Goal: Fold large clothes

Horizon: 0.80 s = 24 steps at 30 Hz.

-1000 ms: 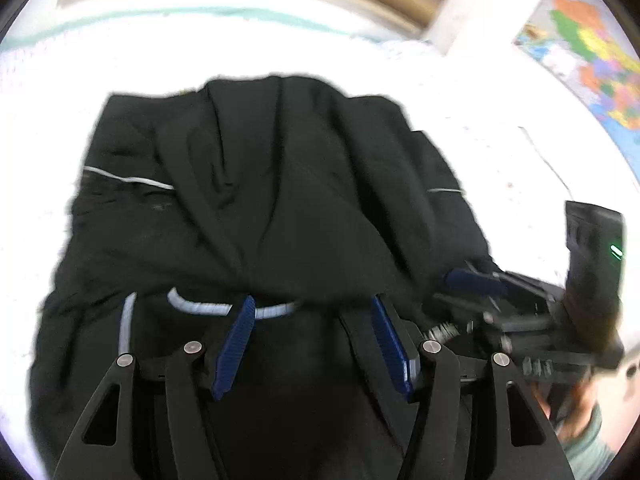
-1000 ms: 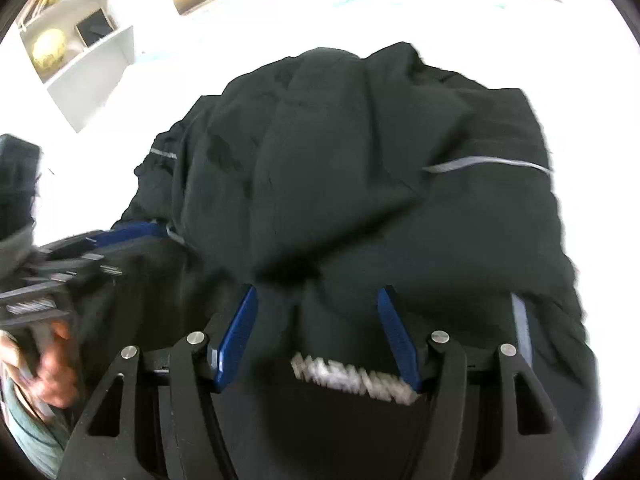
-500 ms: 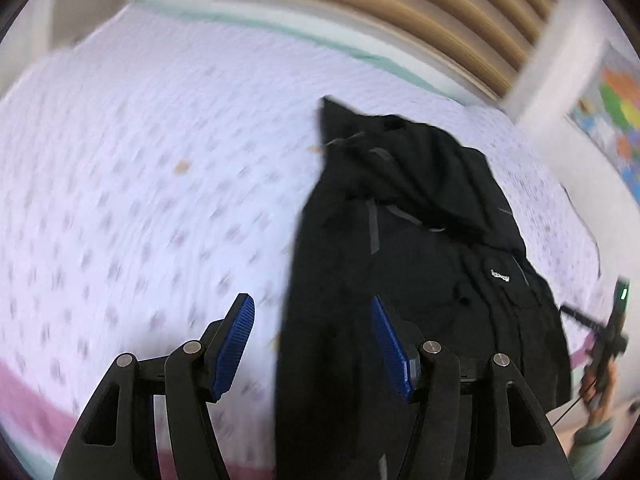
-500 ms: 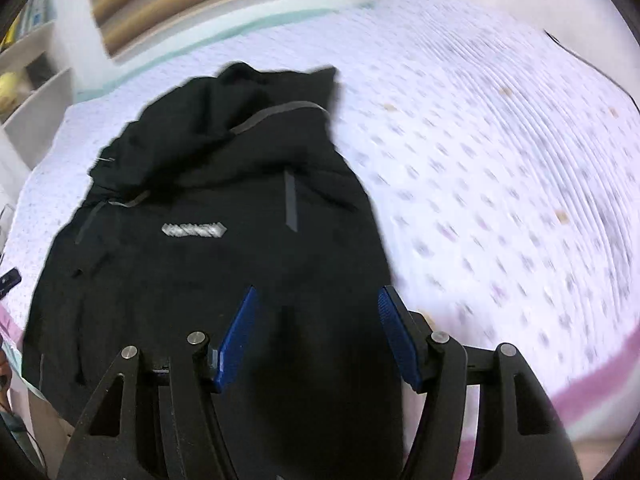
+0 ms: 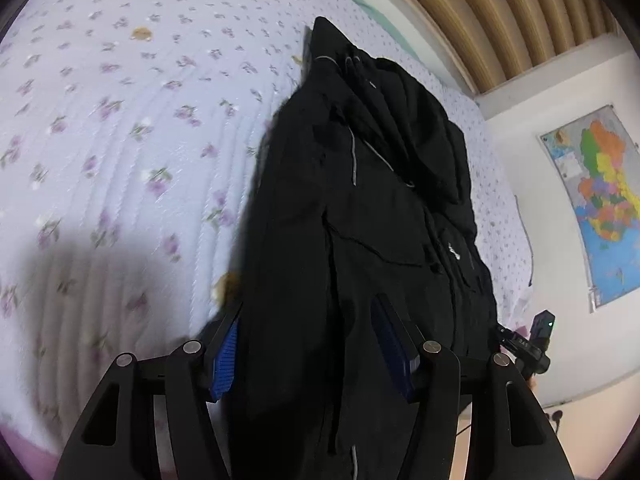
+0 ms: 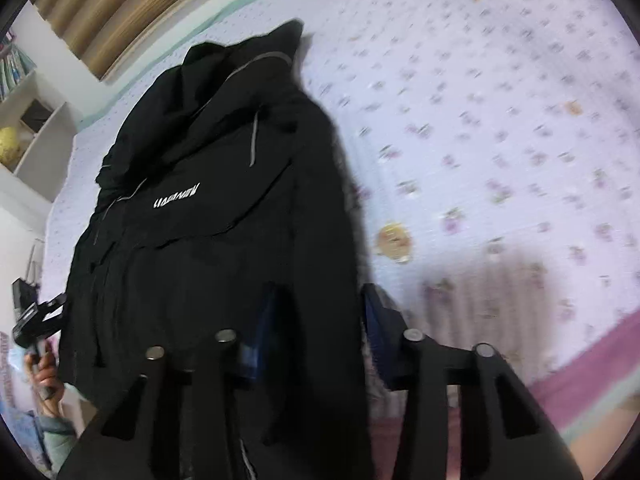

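Left tongs angled down, spread astride jacket hem, right tongs closing around it

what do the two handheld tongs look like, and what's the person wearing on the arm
The left tongs and right tongs look alike: matte black angular linkage arms with triangular cut-outs, round silver pivot pins, and ribbed blue pads on the inner faces of the fingers. Seen from the right wrist camera, the left one is a black block on a handle. The sleeve behind it is pale grey-green.
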### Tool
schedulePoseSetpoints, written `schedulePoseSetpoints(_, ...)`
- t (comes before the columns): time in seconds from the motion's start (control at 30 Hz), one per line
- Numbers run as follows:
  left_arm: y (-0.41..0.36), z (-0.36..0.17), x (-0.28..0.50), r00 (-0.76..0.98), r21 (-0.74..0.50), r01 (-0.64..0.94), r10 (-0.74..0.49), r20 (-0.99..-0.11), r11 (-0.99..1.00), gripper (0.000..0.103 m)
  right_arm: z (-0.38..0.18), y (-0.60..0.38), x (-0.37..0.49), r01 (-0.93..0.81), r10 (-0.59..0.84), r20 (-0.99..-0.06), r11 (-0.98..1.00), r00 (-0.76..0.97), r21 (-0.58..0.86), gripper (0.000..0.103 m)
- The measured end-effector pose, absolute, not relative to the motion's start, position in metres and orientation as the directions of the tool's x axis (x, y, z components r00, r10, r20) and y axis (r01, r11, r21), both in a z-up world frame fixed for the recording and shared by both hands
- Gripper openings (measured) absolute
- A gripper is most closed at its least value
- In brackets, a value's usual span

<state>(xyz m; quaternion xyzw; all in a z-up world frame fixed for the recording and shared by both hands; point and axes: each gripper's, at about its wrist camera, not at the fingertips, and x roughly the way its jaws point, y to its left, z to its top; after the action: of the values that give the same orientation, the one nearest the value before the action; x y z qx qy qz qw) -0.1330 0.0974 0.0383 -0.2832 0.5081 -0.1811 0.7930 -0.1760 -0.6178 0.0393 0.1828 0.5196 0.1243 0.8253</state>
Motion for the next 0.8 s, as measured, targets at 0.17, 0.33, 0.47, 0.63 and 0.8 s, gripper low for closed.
schedulePoseSetpoints(0.17,0.079,0.064,-0.136,0.397,-0.723,0.102,-0.695,-0.600,0.683,0.061,0.066,-0.598,-0.187,-0.120,0.451,-0.776,0.886,0.441,0.447,0.038)
schedulePoseSetpoints(0.33,0.062,0.090,-0.155,0.407,-0.758,0.205,-0.758,-0.510,0.620,0.061,0.074,-0.596,-0.195,-0.152,0.550,-0.718,0.826,0.427,0.542,0.038)
schedulePoseSetpoints(0.47,0.053,0.072,-0.172,0.378,-0.764,0.193,-0.765,-0.520,0.615,0.061,0.057,-0.594,-0.209,-0.128,0.546,-0.747,0.831,0.379,0.542,0.040)
schedulePoseSetpoints(0.63,0.053,0.054,-0.207,0.389,-0.709,0.154,-0.702,-0.597,0.689,0.061,0.050,-0.583,-0.244,-0.151,0.479,-0.806,0.877,0.347,0.456,0.040)
schedulePoseSetpoints(0.8,0.059,0.058,-0.215,0.441,-0.615,0.087,-0.584,-0.682,0.784,0.009,0.073,-0.573,-0.257,-0.163,0.402,-0.814,0.915,0.419,0.368,0.017)
